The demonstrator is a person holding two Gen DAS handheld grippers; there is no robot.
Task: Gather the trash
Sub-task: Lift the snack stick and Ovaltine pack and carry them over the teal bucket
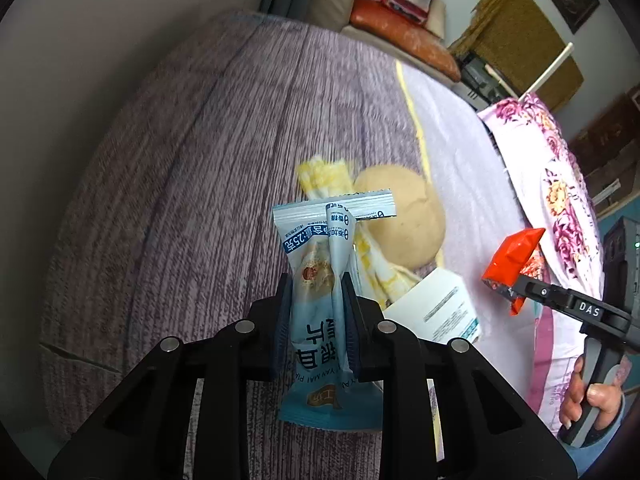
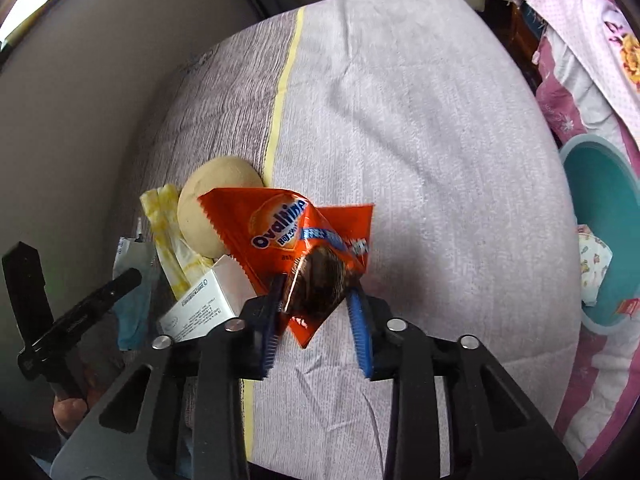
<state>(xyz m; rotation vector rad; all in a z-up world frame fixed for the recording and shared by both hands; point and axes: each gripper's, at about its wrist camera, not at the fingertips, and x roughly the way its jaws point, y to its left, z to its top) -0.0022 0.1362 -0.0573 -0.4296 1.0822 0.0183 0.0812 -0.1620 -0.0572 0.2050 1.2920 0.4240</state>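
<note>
My left gripper [image 1: 316, 284] is shut on a light blue snack wrapper [image 1: 320, 264], which stands up between the pads above the purple-grey bed cover. My right gripper [image 2: 318, 288] is shut on an orange Ovaltine wrapper [image 2: 280, 228], pinched at its torn lower end and lifted over the pale sheet. In the left wrist view the orange wrapper [image 1: 512, 260] shows at the right, held by the right gripper with a hand on its handle. In the right wrist view the blue wrapper [image 2: 132, 304] hangs at the left.
On the bed lie a round beige bun [image 1: 404, 212], a yellow-white wrapper [image 2: 172, 236] and a small white box [image 2: 200, 304]. A teal bin [image 2: 600, 232] with some trash in it stands at the right, beside a floral quilt [image 1: 556, 184]. Cushions [image 1: 400, 28] are stacked at the back.
</note>
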